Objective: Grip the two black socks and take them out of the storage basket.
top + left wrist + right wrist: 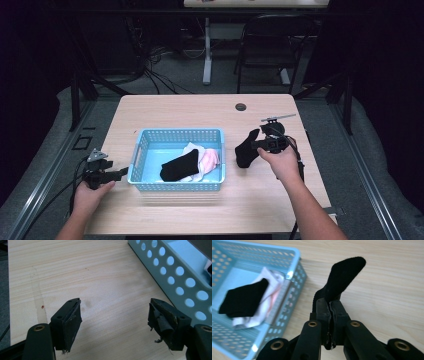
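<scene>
Two grippers in play. Right gripper (260,143) sits right of centre in the high view, jaws clamped tight on a black sock (342,277); the sock hangs off the jaws beside the blue basket (142,150), just outside its right wall (toe sticks up past the jaws in the right gripper view). Left gripper (115,315) rests at lower left of the high view, jaws spread wide, nothing between them, bare table (105,272) under them. Basket already holds another black sock (180,166) over pale cloth (207,160).
</scene>
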